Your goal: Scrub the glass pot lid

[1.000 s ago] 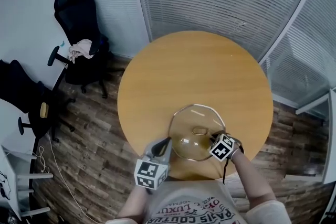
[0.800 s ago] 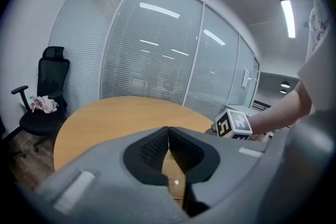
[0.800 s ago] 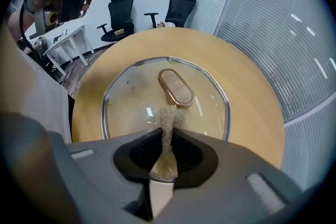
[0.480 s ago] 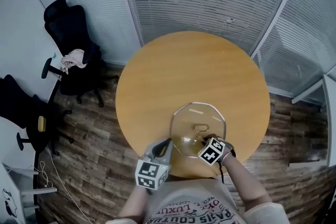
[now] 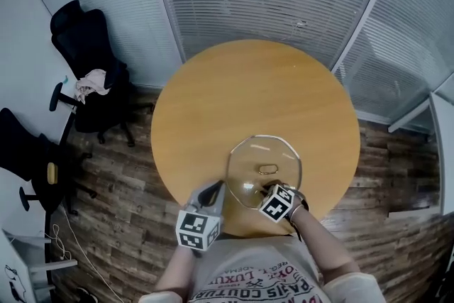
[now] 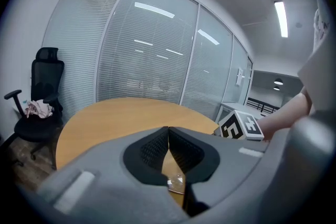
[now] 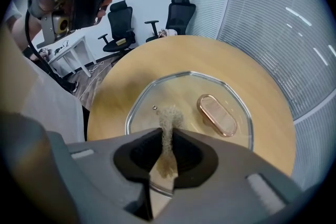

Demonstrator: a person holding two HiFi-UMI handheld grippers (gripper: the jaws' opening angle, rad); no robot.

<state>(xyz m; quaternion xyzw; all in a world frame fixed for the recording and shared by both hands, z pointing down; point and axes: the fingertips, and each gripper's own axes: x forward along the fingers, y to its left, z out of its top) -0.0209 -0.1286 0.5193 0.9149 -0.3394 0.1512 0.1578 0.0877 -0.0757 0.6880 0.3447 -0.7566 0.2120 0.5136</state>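
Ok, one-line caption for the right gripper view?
Right gripper holds a scrub pad over the glass lid on the round wooden table.

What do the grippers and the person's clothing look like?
Left gripper and right gripper are grey shells with black textured pads in the tongs; each carries a white cube with black square markers. The T-shirt is light with printed lettering.

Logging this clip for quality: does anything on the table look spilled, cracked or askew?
Nothing stands out. The lid lies handle up on the table, and no crack or spill shows. The left gripper is shut on its rim, and the right gripper holds a pad over the glass.
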